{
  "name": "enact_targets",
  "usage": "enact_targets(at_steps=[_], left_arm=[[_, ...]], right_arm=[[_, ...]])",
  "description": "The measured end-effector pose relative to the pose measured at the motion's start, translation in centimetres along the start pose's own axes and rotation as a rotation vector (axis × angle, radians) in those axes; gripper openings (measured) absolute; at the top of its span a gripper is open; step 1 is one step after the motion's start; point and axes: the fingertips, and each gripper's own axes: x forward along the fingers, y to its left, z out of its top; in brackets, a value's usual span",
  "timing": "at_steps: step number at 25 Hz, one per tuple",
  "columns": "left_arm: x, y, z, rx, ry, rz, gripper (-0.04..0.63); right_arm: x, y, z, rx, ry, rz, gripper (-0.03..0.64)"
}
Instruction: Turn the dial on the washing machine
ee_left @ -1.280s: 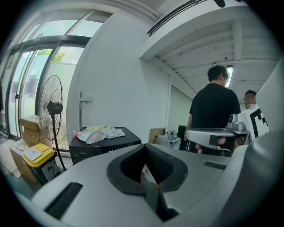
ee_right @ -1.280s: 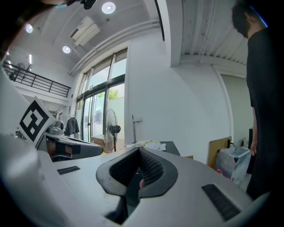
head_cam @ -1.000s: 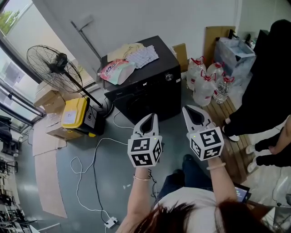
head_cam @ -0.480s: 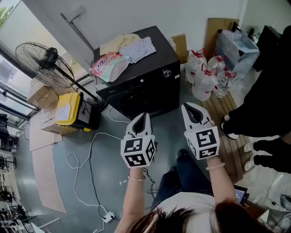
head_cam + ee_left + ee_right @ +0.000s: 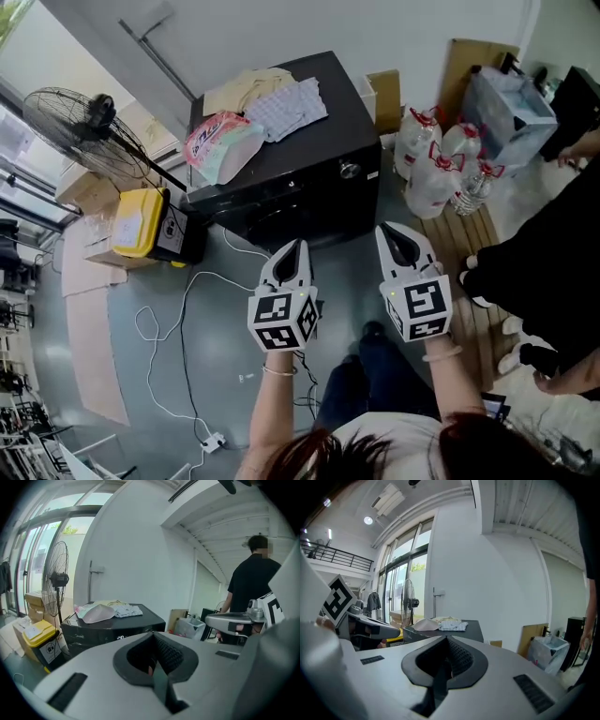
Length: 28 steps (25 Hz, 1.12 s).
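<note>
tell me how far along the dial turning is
Nothing looks done yet. The left tool and right tool are both shut and empty, held over the floor short of the washing machine, touching nothing. The dial on its front panel is untouched. Left to do: reach the dial, grip it and turn it.

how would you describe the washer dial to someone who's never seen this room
Find the black washing machine by the white wall, with clothes and a pink bag on top. Follow the top edge of its front toward the water jugs. The dial is the only round, silvery knob there; the rest of that front looks flat and dark.
</note>
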Motion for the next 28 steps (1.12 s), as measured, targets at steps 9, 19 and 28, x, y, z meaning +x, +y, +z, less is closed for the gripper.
enact_targets(at_steps=[9,19,28], left_arm=[[4.0,2.9,-1.6,-0.031,0.006,0.064,0.015],[7.6,5.8,-3.3,-0.024,0.002,0.066,0.015],[9.5,8.5,-5.1,-0.043,-0.003,0.062,0.015]], right_arm=[[3.8,-2.4,-2.0,0.001,0.019,0.029,0.027],[7.6,-2.7,-4.8,0.039,0.038,0.018,0.028],[10.6,-1.9,-7.3,0.024,0.035,0.019,0.029]])
